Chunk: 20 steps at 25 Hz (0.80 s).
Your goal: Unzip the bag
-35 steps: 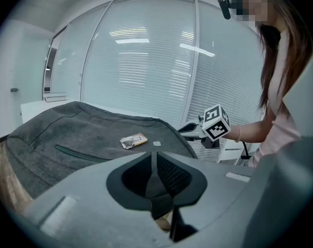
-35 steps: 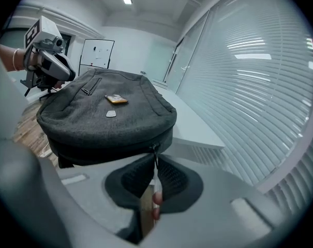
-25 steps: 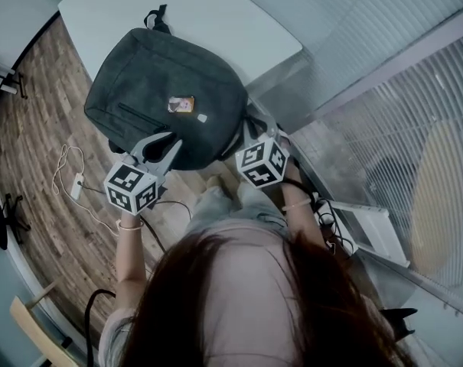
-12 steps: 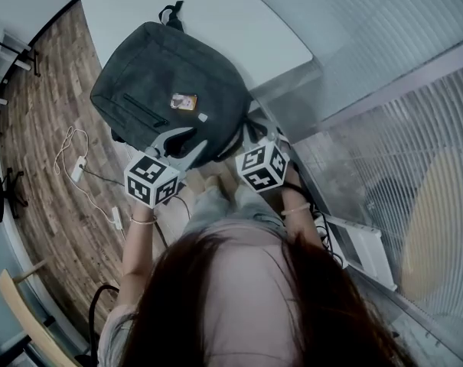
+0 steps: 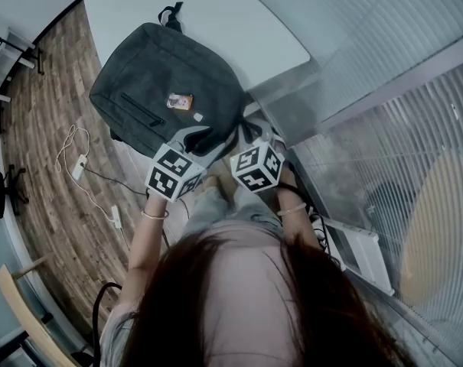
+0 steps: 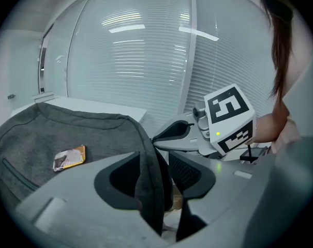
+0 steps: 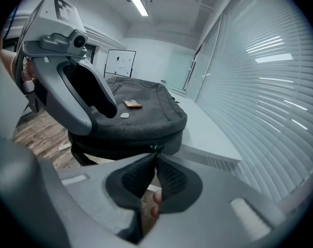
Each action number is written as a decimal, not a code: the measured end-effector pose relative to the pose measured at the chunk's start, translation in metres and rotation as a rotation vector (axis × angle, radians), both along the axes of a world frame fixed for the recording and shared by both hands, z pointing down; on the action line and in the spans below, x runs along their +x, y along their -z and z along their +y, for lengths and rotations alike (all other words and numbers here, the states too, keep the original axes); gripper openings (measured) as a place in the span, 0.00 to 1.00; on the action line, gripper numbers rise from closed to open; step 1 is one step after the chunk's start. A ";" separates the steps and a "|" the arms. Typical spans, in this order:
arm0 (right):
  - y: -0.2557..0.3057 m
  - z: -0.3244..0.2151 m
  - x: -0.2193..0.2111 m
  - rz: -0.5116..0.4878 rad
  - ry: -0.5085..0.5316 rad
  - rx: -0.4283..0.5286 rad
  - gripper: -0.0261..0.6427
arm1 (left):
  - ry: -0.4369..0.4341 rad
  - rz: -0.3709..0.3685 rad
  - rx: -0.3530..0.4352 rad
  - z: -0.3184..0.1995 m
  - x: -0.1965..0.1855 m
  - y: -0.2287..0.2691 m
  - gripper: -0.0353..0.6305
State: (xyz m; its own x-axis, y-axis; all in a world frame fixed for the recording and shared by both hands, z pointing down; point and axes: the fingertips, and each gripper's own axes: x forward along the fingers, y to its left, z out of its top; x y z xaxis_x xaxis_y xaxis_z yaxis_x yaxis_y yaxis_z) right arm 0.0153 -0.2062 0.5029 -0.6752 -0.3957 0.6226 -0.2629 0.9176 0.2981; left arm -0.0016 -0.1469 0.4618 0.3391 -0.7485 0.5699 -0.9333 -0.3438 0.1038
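At the near edge of the tabletop, the dark grey bag lies flat, its long axis running away from the person and its near end hanging over the edge, straight ahead of both tools. The right tool is nearer the zip and looks clenched on the zipper pull at the bag's near side. The left tool, just beside it, is opening, with a fold of the bag's fabric between its jaws but not squeezed. The next pull likely runs along that seam. A small orange label on top is too small to read.
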 end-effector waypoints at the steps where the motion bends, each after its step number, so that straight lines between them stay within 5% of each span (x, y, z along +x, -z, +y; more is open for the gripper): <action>1: 0.000 0.000 0.000 -0.001 0.002 -0.001 0.06 | -0.002 -0.015 -0.009 -0.002 0.002 -0.003 0.30; 10: -0.001 -0.001 0.001 -0.009 0.023 0.004 0.06 | -0.002 -0.194 -0.053 -0.017 0.000 -0.023 0.23; 20: 0.003 -0.018 0.002 -0.001 0.009 0.032 0.06 | -0.012 -0.108 -0.051 -0.015 -0.001 -0.022 0.15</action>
